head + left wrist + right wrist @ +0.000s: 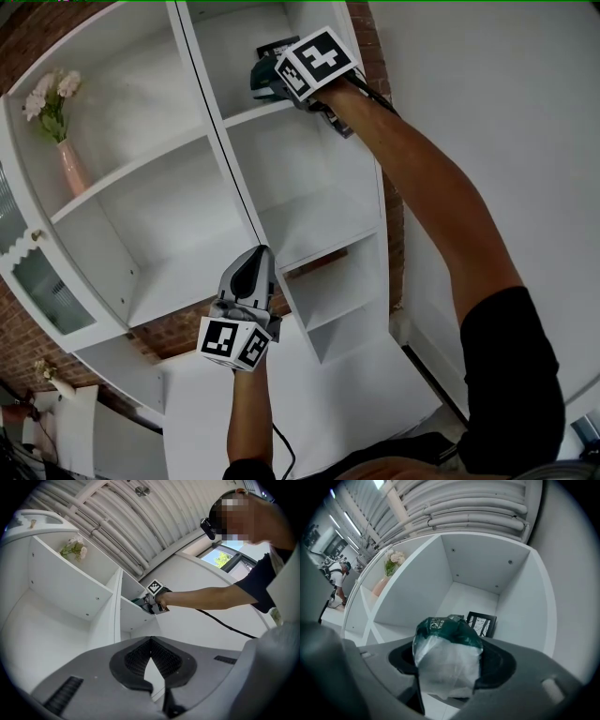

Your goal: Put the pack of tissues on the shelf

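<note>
Placing step in hand, item not yet set down. Right gripper (262, 81): raised at arm's length to the upper right compartment (474, 572) of the white shelf (314, 234), jaws wide and clasping the pack of tissues (447, 654) on both sides. Pack: green-printed top, clear wrap over white tissue, crumpled, carried at the compartment's front edge; whether its underside touches the board cannot be told. Compartment contents: one small black picture frame (482, 623), standing at the back right corner, apart from the pack. Left gripper (255, 259): lower, before the middle of the shelf, jaws clenched on nothing, idle. Elsewhere: pink vase (71, 167) of pale flowers in a left compartment. Next move, by judgement: carry the pack a little deeper, clear of the frame, lower it to the board, then spread the jaws and withdraw straight back.
</note>
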Tool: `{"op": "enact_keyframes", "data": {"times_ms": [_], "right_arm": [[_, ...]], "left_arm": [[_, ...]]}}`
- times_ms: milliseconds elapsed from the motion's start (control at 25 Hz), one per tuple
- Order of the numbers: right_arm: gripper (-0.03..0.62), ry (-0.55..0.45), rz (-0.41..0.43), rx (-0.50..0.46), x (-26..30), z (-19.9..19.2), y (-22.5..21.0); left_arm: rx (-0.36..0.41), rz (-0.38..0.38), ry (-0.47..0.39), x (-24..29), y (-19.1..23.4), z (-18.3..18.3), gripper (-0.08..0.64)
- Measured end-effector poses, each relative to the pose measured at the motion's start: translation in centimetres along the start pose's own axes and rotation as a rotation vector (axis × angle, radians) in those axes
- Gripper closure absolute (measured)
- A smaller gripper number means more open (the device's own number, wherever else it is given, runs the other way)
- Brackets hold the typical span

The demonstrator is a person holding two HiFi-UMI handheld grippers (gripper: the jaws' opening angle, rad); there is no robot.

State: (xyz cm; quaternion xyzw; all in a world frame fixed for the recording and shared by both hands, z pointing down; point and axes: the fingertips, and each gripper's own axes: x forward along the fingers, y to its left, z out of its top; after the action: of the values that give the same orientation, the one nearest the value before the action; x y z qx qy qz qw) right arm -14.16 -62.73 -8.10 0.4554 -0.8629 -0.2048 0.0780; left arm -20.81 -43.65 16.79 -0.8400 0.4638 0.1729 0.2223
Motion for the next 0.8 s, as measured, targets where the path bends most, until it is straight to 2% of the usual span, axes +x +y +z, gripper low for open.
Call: {"op": "enact_keyframes", "data": {"times_ms": [80, 240, 440, 800], "right_arm": [[0.283, 0.004, 0.007, 0.006, 0.1, 0.1, 0.2], [0.201, -0.020, 0.009, 0.012, -0.1, 0.3, 0.3], [0.175, -0.111, 0.005, 0.033, -1.5, 0.9, -0.2], [0.186, -0.341, 0.030, 0.079, -7.5, 1.9, 0.1]], "left_arm": [[-0.001, 0.003, 0.000, -0.1, 0.2, 0.1, 0.563], [-0.002, -0.005, -0.010, -0.4, 0.3, -0.3, 0.563], [-0.006, -0.004, -0.003, -0.4, 0.1, -0.4, 0.563], [-0.009, -0.022, -0.011, 0.5, -1.9, 0.5, 0.563]]}}
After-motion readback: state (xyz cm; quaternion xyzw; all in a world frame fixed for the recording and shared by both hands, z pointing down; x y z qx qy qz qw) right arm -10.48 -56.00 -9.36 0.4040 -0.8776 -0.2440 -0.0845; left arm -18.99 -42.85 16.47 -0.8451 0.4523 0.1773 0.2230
